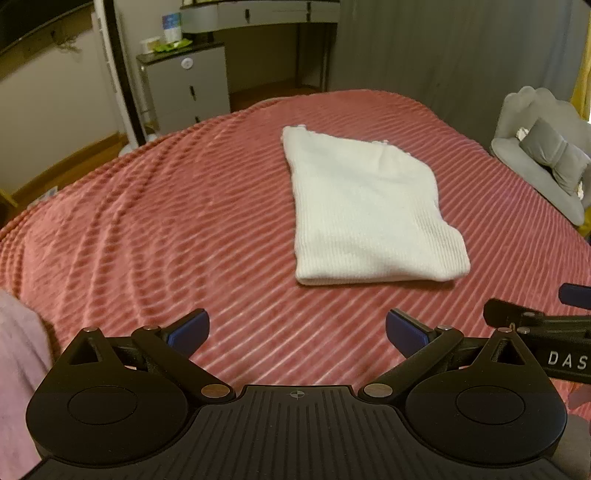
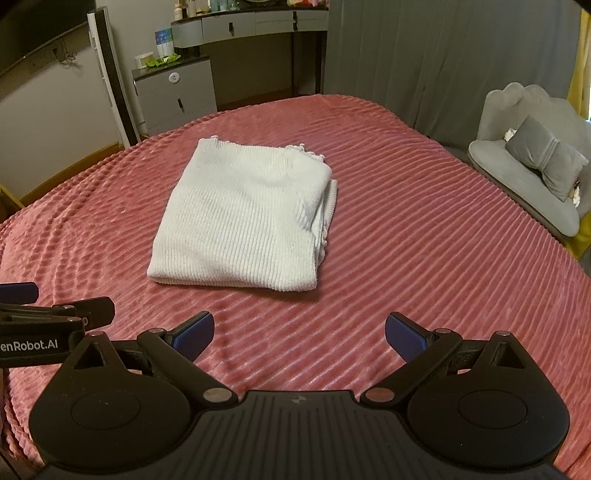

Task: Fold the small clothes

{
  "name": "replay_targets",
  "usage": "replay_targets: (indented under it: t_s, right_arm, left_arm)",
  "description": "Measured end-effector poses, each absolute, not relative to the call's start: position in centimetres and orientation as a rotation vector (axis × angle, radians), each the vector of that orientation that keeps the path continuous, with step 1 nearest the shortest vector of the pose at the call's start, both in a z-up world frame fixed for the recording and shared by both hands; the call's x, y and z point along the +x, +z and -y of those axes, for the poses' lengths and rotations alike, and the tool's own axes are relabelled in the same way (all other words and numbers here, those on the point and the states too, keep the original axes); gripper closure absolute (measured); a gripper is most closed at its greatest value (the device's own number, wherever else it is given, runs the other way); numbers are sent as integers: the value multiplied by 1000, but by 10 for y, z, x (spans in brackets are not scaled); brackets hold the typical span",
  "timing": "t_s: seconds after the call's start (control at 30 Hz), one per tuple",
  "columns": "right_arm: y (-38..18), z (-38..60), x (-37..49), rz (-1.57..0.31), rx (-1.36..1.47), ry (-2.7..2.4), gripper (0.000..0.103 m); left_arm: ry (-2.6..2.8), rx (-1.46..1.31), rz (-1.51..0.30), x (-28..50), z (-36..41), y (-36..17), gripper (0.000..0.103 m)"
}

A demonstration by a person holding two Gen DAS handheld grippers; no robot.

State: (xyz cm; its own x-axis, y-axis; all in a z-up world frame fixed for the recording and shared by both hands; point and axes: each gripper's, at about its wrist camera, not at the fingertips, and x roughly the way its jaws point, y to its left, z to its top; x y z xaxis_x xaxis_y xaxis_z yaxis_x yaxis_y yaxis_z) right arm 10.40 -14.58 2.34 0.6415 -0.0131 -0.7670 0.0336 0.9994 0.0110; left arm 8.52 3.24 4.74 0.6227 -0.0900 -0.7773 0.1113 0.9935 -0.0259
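Observation:
A white ribbed knit garment (image 1: pixel 365 210) lies folded into a compact rectangle on the pink ribbed bedspread (image 1: pixel 166 221). In the right wrist view the same garment (image 2: pixel 243 218) shows layered edges along its right side. My left gripper (image 1: pixel 297 332) hovers open above the bedspread, short of the garment's near edge, with nothing between its blue pads. My right gripper (image 2: pixel 299 334) is open too and empty, close beside the left one. Each gripper's side shows in the other's view.
A grey cabinet (image 2: pixel 173 92) and a desk (image 2: pixel 255 22) stand beyond the bed's far edge. A grey chair with a cushion (image 2: pixel 535 173) sits at the right. Pink cloth (image 1: pixel 18 369) shows at the left edge of the left wrist view.

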Motion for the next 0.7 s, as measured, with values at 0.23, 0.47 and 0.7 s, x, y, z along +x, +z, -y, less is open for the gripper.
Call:
replay_targets:
  t_s: [0.23, 0.47, 0.7]
  right_arm:
    - [23, 149, 104, -866, 41, -38, 4]
    - [21, 147, 104, -870, 33, -33, 4]
    - [23, 146, 103, -859, 25, -42, 4]
  left_arm:
    - [-105, 47, -887, 84, -31, 44, 0]
    - [-119, 86, -891, 80, -27, 42, 0]
    - [-123, 84, -890, 79, -29, 43, 0]
